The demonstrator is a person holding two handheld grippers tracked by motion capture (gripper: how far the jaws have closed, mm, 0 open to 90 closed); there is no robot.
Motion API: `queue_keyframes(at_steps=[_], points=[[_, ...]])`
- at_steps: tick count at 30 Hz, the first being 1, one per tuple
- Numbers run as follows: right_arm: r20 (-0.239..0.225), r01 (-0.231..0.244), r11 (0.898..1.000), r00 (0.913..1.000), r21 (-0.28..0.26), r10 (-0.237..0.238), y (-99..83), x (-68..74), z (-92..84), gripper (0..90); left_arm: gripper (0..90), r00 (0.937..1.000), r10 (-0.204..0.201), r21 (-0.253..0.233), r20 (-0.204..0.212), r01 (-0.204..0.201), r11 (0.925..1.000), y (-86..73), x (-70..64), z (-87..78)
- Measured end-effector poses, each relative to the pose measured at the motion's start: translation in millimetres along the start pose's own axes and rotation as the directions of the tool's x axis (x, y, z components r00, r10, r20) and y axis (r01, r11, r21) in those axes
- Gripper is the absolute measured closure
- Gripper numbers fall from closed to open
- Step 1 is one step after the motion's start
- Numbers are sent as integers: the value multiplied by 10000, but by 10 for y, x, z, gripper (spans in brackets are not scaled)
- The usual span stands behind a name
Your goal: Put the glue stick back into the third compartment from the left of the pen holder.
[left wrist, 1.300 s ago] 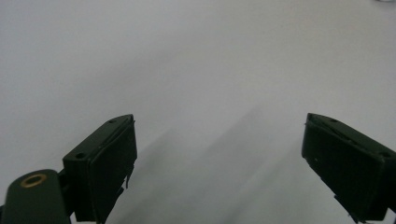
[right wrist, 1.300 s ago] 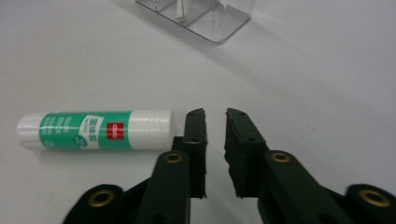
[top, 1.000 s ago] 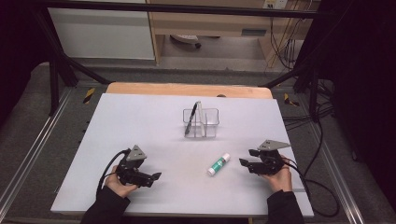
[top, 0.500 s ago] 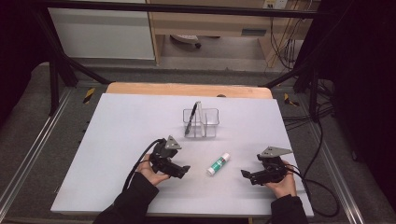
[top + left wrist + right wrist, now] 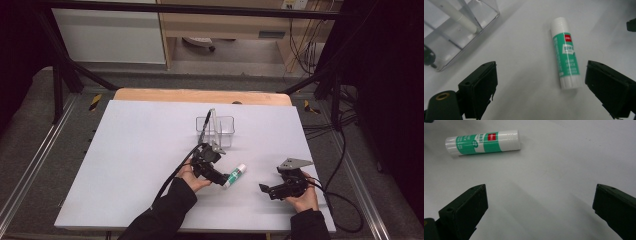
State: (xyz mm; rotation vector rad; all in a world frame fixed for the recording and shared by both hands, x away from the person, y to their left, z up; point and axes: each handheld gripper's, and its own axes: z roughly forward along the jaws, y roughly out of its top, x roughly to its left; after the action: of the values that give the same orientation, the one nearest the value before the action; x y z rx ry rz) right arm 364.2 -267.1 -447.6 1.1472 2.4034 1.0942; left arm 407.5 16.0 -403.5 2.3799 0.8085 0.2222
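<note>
A green-and-white glue stick (image 5: 235, 176) (image 5: 565, 52) (image 5: 482, 142) lies flat on the white table (image 5: 140, 165). My left gripper (image 5: 219, 178) (image 5: 541, 72) hovers right beside it, open; the stick lies ahead between the jaws, close to the right-hand one and untouched. My right gripper (image 5: 265, 189) (image 5: 540, 195) is off to the stick's right near the front edge. Its jaws have just been opening and now stand wide with only bare table between them.
A clear divided holder (image 5: 225, 131) (image 5: 454, 32) stands just behind the left gripper, with a dark pen (image 5: 204, 127) and a white pen (image 5: 459, 16) leaning in it. A wooden strip (image 5: 200, 95) borders the table's far edge. Cables (image 5: 345, 200) trail at the right.
My left hand has travelled rightwards and a little away from the person, from the front left of the table up to the glue stick. The right hand has stayed about where it was.
</note>
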Motion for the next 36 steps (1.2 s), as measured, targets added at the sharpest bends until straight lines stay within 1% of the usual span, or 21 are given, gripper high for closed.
queue_keyframes(at_steps=[1,3,5,7,10,12,13,15,17,21,23,24,30,34,36], points=[[-9,-30,10000,10000,12,30,0,2,-4,4,116,9999,-81,51,62,81,10000,28,-10,27],[-32,-34,10000,10000,17,34,1,1,-11,4,133,9997,-109,134,219,106,9999,81,-30,75],[-34,4,10000,10000,1,-4,2,-5,-16,4,162,9996,-63,246,286,56,9997,135,-67,117],[-45,16,10000,10000,10,-16,2,-6,-16,4,205,9992,3,351,389,-17,9994,191,-111,157],[-46,13,10000,10000,67,-12,1,-3,-10,4,267,9990,126,491,418,-146,9987,269,-185,219],[-72,-15,10000,10000,84,16,2,-2,-15,5,315,9990,111,625,422,-137,9980,308,-214,271],[-80,27,10000,10000,60,-26,3,-7,-17,5,341,9990,42,671,454,-73,9977,321,-222,300],[-114,3,10000,9999,9,-3,3,-6,-21,6,376,9986,-99,729,515,61,9973,337,-230,355],[-109,8,10000,9999,12,-7,3,-7,-20,6,411,9982,-123,856,588,73,9963,345,-237,405],[-156,-25,10000,9999,4,25,4,-8,-22,6,447,9993,-39,1175,362,-4,9931,347,-245,481],[-165,-23,10000,9999,19,24,4,-8,-23,6,470,9996,43,1248,286,-78,9922,340,-245,503],[-165,-25,10000,9999,20,25,4,-8,-22,6,482,9996,58,1358,293,-98,9907,340,-243,509],[-208,-3,10000,9998,52,4,6,-10,-18,7,574,9990,-61,1518,445,-7,9884,350,-233,527],[-216,-6,10000,9998,40,7,6,-12,-18,7,584,9992,-17,1813,410,-57,9834,370,-250,561],[-220,3,10000,9998,67,-2,6,-10,-17,6,594,9992,-6,1860,392,-67,9825,377,-253,571]])
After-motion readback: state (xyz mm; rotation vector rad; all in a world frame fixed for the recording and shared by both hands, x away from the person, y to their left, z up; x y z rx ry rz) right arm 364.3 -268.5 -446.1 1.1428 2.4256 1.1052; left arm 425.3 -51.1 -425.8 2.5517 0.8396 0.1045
